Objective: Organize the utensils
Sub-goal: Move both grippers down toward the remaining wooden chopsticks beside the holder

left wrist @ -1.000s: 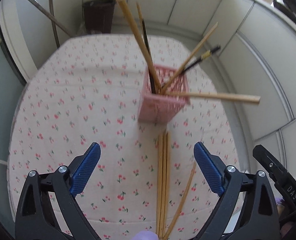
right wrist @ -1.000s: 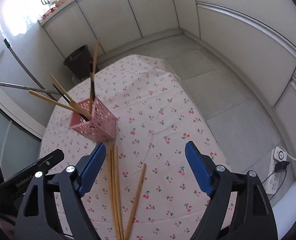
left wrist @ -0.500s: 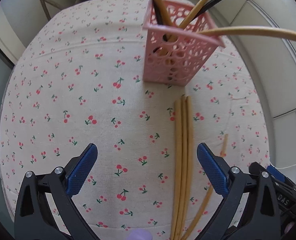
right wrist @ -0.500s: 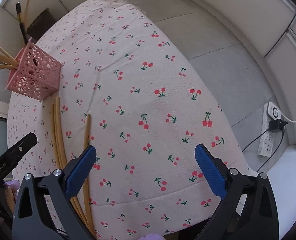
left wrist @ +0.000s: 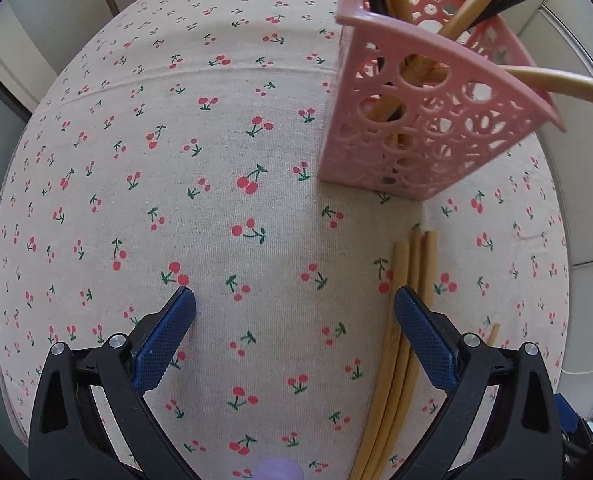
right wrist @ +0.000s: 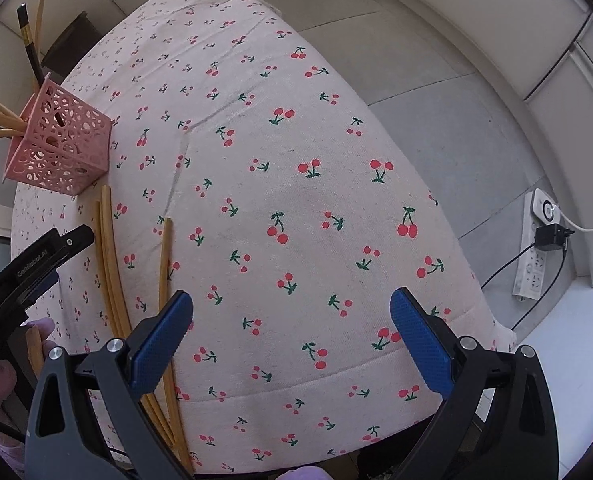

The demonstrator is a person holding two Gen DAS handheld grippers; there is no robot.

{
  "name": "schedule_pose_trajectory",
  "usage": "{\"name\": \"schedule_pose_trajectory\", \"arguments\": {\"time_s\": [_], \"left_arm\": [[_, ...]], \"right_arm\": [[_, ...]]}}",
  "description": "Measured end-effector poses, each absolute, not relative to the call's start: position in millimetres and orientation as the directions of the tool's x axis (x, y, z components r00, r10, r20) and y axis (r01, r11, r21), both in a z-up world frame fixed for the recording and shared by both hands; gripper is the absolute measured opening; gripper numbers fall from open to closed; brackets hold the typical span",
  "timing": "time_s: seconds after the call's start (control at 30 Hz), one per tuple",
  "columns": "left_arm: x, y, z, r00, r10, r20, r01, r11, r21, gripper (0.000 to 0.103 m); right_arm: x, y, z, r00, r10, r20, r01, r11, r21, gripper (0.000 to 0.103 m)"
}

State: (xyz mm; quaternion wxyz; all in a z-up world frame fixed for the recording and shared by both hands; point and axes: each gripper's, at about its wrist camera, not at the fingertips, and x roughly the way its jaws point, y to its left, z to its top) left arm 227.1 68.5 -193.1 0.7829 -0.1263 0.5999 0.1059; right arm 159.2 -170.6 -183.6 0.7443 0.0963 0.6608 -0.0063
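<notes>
The table (left wrist: 144,128) fills both views, covered in a cherry-print cloth; it is the work surface, and bare but for the utensils. The pink basket (left wrist: 424,120) stands at the far side, far right in the left wrist view and far left in the right wrist view; it is a perforated holder, so it is likely where the sticks belong; several chopsticks, wooden and black, already lean out of it at loose angles. The left gripper (left wrist: 294,308) points steeply down at the cloth, jaws wide and holding nothing; its right finger sits over the near part of a bundle of three chopsticks (left wrist: 412,272). The right gripper (right wrist: 291,308) points straight down over bare cloth, jaws at their widest and empty; its jaws have just been opening, nothing between them. The bundle lies flat, its far tips just short of the basket's near corner; a single chopstick (right wrist: 163,264) lies near it, apart, passing under the right gripper's left finger; both seem to be waiting for pickup, and lying flat they will probably be awkward to pinch.
</notes>
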Motion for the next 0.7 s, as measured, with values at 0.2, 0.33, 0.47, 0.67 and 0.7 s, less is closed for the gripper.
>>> {"name": "schedule_pose_trajectory", "arguments": {"time_s": [0.2,0.33,0.47,0.67,0.7], "left_arm": [[239,67,-195,0.265,-0.005,-0.964,-0.33,0.939,-0.096,0.096],[245,54,-200,0.249,0.012,-0.968,-0.307,0.95,-0.067,0.096],[244,46,-202,0.239,0.065,-0.969,-0.311,0.95,-0.012,0.097],[232,74,-204,0.217,0.074,-0.973,-0.373,0.928,-0.013,0.096],[231,77,-204,0.217,0.07,-0.974,-0.368,0.93,-0.015,0.095]], "right_arm": [[160,-169,-183,0.126,0.125,-0.984,0.139,0.98,0.142,0.096],[161,-171,-184,0.124,0.118,-0.985,0.144,0.98,0.135,0.096],[160,-172,-186,0.115,0.117,-0.986,0.143,0.981,0.133,0.096],[161,-169,-189,0.112,0.108,-0.988,0.139,0.983,0.123,0.096],[162,-168,-189,0.112,0.106,-0.988,0.138,0.983,0.121,0.096]]}}
